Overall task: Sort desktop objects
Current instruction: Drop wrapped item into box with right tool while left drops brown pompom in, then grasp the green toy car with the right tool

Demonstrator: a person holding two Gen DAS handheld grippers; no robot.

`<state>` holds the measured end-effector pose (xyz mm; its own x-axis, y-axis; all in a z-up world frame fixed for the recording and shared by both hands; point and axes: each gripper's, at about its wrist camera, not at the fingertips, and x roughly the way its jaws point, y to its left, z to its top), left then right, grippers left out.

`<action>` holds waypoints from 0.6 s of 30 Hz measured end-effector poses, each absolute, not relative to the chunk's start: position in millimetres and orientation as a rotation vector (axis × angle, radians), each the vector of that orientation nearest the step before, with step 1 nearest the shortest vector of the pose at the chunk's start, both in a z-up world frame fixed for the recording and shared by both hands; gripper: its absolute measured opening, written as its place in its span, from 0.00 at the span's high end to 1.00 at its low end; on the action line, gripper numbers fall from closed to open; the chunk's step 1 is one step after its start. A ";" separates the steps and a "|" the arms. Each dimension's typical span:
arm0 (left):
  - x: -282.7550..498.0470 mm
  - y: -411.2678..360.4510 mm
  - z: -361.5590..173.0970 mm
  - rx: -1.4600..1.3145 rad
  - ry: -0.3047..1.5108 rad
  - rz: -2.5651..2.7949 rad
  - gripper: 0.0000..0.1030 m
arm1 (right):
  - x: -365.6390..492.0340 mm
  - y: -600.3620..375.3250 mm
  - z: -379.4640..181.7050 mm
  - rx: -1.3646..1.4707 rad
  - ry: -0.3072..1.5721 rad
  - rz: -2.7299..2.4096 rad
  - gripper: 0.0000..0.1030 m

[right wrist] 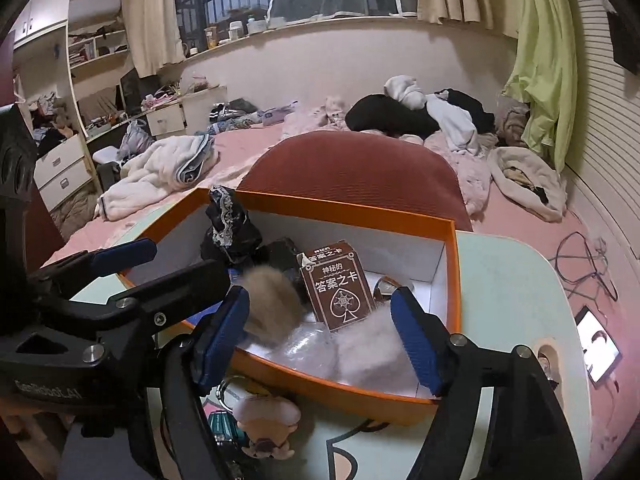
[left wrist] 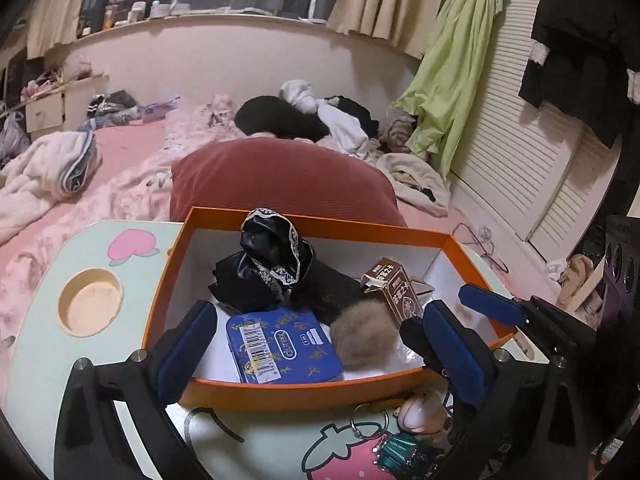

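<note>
Mostly, the sorting looks done: an open orange cardboard box with a white inside [left wrist: 304,394] sits on a pale mint bench printed with cartoon fruit [left wrist: 48,384], and it already holds most of the clutter. Inside lie a flat blue tin with a barcode sticker [left wrist: 284,346], a fluffy grey-brown pom-pom [left wrist: 362,336], a brown card box printed with a spade [left wrist: 394,288] and a bundle of black satin trimmed with pale lace [left wrist: 268,264].

Left out, on the bench just in front of the box's near wall, are a small pink plush charm [left wrist: 420,416] on a metal key ring [left wrist: 370,422] and a teal toy-like object [left wrist: 404,454] beside it. By my reading, these remain to be put away.

The left claw [left wrist: 320,360] hangs over the box with its blue pads wide apart, holding nothing. The right claw [right wrist: 320,344] is likewise spread wide and empty above the box's near right corner.

Only the right camera shows crinkled clear plastic [right wrist: 308,348] and a soft pale fuzzy mass [right wrist: 372,356] in that corner. Only the left camera shows the blue tin clearly and a round cup hole [left wrist: 90,306] in the bench.
</note>
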<state>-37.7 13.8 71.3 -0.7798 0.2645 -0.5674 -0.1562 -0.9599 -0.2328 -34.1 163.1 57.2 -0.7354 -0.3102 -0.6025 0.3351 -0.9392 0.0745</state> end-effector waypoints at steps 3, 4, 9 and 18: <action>-28.1 8.6 75.6 -0.850 -0.309 2.757 0.00 | -29.8 167.0 59.8 0.901 0.032 -2.652 0.29; -18.7 5.8 77.7 -0.805 -0.329 2.761 0.00 | -25.6 171.1 63.4 0.864 0.012 -2.661 0.29; 13.8 -0.9 78.0 -0.883 -0.253 2.715 0.00 | 7.0 177.7 77.3 0.767 0.067 -2.668 0.29; 43.0 2.5 12.2 -1.212 0.060 2.734 0.00 | 44.2 181.9 44.1 1.021 0.144 -2.587 0.29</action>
